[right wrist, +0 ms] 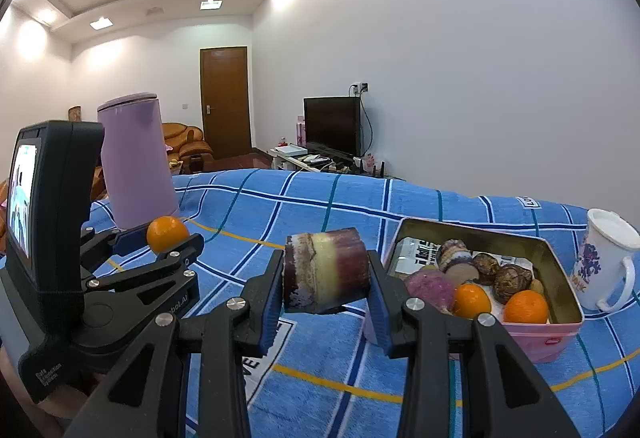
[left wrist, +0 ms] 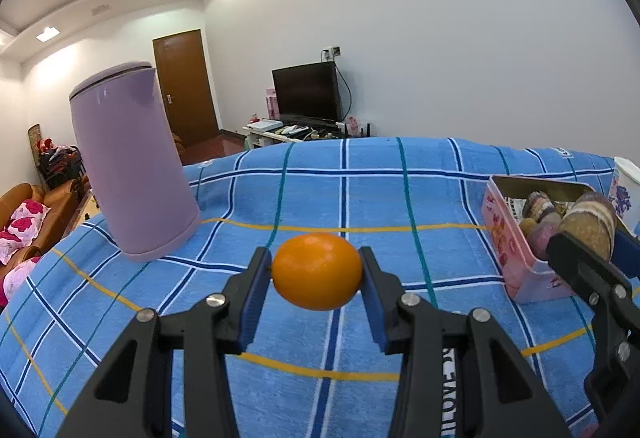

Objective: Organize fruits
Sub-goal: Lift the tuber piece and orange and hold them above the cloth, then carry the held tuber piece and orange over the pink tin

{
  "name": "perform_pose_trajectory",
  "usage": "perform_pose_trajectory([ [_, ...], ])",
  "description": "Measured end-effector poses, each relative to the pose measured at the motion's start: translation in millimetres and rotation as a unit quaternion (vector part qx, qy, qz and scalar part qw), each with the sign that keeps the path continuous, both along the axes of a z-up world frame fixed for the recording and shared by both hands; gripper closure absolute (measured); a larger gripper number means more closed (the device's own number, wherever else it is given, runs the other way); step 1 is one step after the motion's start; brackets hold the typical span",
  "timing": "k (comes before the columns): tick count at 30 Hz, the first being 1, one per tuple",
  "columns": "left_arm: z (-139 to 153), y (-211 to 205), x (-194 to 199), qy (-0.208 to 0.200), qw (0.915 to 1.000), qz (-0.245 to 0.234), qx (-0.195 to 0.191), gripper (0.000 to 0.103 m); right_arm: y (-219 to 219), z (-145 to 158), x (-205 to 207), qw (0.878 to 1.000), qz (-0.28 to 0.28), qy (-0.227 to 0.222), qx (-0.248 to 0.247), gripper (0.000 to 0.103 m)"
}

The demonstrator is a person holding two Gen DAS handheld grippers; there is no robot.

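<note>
Left gripper (left wrist: pixel 317 272) closed on a small orange (left wrist: pixel 317 271), blue pads pressed to its two sides. Fruit carried clear of the blue checked cloth (left wrist: pixel 360 193), in front of the purple canister (left wrist: pixel 132 161). Side-on pinch across the widest part: probably chosen so the round fruit could not roll out.

Right gripper (right wrist: pixel 325 270) clamped on a short piece of sugarcane (right wrist: pixel 325 270), purple and yellow-green, cut end facing the camera. Held across its length, lying roughly level, above the cloth and just left of the pink tin (right wrist: pixel 560 274). Same piece seen in the left view, close beside the tin's near corner.

Tin open, lined with printed paper. Inside: two more oranges (right wrist: pixel 526 306) at the near edge, a pinkish round tuber or fruit (kind not clear), several brown banded pieces behind. White mug (right wrist: pixel 604 262) with purple print standing just right of the tin, handle toward the camera.

Judged: both items lifted and on their way to the tin, the collecting box for the fruit. Sugarcane nearest, so likely first in. Free room remaining only toward the tin's left and back; drop there advised to avoid knocking the near oranges. Orange well apart from the tin, a longer carry needed.

Risk noted: soft cloth under the tin, possible tilt if the rim is pushed.
</note>
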State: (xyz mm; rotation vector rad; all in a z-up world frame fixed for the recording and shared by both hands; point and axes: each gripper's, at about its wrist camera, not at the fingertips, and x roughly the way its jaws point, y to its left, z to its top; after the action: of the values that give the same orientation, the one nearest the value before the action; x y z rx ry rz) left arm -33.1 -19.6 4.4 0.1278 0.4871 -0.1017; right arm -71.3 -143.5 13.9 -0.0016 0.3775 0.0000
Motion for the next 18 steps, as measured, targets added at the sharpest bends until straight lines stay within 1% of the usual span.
perform_pose_trajectory([
  [8,0,-14,-5,0.003,0.9998,-0.018,0.003,0.057,-7,1,-9,1.0,-0.005,-0.003,-0.013,0.062],
  [18,1,-32,-12,0.008,0.9992,-0.038,0.002,0.057,-22,2,-18,1.0,-0.015,-0.003,-0.015,0.062],
])
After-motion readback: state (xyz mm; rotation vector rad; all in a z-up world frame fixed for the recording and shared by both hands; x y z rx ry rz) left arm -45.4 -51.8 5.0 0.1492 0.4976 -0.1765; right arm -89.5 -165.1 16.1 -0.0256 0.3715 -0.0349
